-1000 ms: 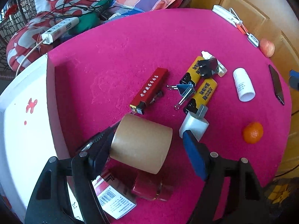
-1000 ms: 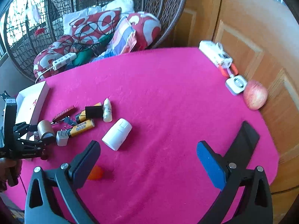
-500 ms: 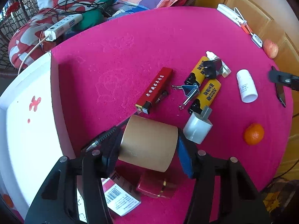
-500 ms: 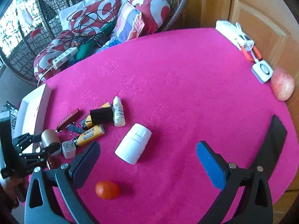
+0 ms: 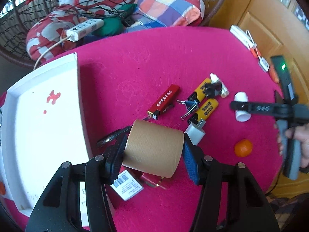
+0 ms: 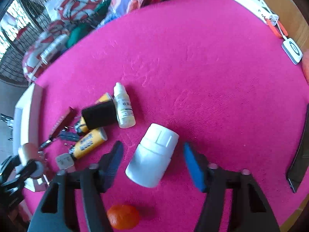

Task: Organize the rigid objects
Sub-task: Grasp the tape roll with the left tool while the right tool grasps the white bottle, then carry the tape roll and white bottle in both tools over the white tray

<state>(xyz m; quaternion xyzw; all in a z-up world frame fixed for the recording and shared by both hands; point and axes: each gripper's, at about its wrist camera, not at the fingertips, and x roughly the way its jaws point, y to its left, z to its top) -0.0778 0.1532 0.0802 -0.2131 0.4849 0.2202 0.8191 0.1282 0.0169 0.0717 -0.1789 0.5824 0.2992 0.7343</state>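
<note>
We squeezed the brown tape roll (image 5: 153, 147) in our left hand-held gripper (image 5: 153, 150). It was a fat, plain cardboard-colored roll, lying on its side, a pad pressed on each flat end. It sat over the pink desk (image 5: 135, 67), next to the white tray (image 5: 38, 116). Our right hand-held gripper (image 6: 152, 162) was wide open around the white bottle (image 6: 152, 154), which lay on its side, not touching the pads. A small orange (image 6: 123, 216) sat nearby.

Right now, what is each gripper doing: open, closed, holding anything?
Left gripper: closed on the brown tape roll.
Right gripper: open, fingers either side of the white bottle, not gripping it.
</note>
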